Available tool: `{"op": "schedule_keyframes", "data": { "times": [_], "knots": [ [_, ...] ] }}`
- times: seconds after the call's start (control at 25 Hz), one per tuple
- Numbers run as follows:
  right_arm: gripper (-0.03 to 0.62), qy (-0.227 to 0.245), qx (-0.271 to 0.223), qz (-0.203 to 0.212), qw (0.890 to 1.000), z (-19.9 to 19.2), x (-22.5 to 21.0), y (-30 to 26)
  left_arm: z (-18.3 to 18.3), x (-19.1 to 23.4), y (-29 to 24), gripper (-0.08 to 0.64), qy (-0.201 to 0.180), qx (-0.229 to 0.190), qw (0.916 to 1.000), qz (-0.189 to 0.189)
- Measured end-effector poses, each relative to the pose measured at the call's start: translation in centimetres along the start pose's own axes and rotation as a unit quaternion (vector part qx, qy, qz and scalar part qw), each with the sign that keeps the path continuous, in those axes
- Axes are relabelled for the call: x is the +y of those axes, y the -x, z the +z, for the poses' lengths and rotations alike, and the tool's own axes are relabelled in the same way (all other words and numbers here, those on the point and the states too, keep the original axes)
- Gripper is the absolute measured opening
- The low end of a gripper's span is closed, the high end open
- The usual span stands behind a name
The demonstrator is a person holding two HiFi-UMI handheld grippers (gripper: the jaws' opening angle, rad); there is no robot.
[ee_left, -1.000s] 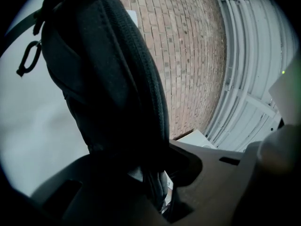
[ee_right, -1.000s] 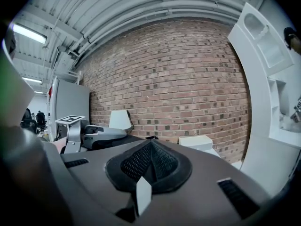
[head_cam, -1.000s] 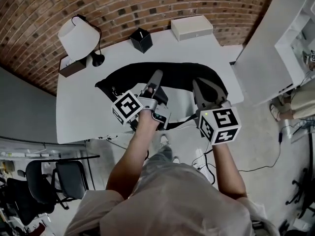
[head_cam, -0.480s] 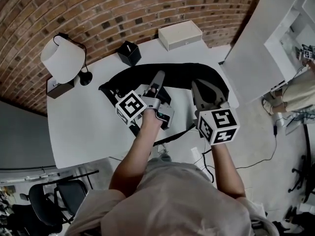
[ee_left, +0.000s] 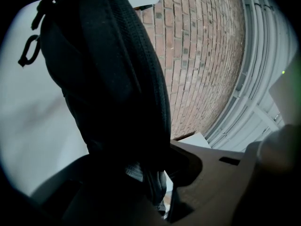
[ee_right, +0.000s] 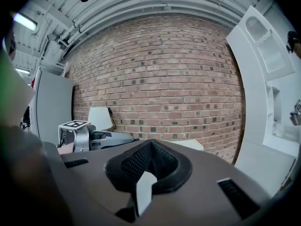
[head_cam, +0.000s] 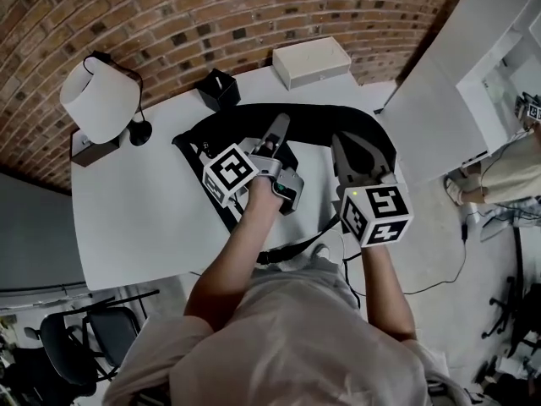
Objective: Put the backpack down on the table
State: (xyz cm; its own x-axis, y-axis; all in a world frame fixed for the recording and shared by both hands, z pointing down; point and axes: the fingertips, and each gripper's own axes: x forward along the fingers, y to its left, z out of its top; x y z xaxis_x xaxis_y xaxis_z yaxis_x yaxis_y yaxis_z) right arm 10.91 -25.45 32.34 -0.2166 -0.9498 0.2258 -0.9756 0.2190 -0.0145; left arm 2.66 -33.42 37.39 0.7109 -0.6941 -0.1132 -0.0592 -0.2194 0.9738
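A black backpack (head_cam: 325, 121) stretches across the white table (head_cam: 135, 201), held from the near side by both grippers. My left gripper (head_cam: 276, 132) is shut on a padded black part of the backpack (ee_left: 108, 69), which fills the left gripper view ahead of the jaws (ee_left: 151, 169). My right gripper (head_cam: 353, 152) is shut on the bag's right end; black mesh fabric (ee_right: 141, 160) is pinched between its jaws (ee_right: 148, 175). A black strap (head_cam: 292, 245) hangs off the table's near edge. Whether the bag's weight rests on the table is unclear.
A lamp with a white shade (head_cam: 97, 100) stands at the table's back left, next to a dark box (head_cam: 91, 149). A black pen cup (head_cam: 218, 90) and a white box (head_cam: 311, 61) sit by the brick wall. A white cabinet (head_cam: 439, 117) borders the right. Chairs (head_cam: 68, 345) stand lower left.
Both grippers have carried the backpack away from the near edge, farther onto the table toward the wall. Both grips are unchanged.
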Motion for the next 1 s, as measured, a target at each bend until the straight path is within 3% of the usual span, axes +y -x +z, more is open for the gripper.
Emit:
{"op": "schedule_keyframes", "data": {
  "times": [0.6,1.0],
  "knots": [
    [0.002,0.009,0.019,0.106,0.994,-0.7,-9.1,-5.8,-1.0,3.1,-7.8,0.072,-0.016,-0.092,0.9946,0.045],
    [0.002,0.018,0.043,0.164,0.985,-2.4,-12.0,-8.7,-0.7,5.3,-11.6,0.072,-0.026,-0.136,0.9889,0.054]
  ]
}}
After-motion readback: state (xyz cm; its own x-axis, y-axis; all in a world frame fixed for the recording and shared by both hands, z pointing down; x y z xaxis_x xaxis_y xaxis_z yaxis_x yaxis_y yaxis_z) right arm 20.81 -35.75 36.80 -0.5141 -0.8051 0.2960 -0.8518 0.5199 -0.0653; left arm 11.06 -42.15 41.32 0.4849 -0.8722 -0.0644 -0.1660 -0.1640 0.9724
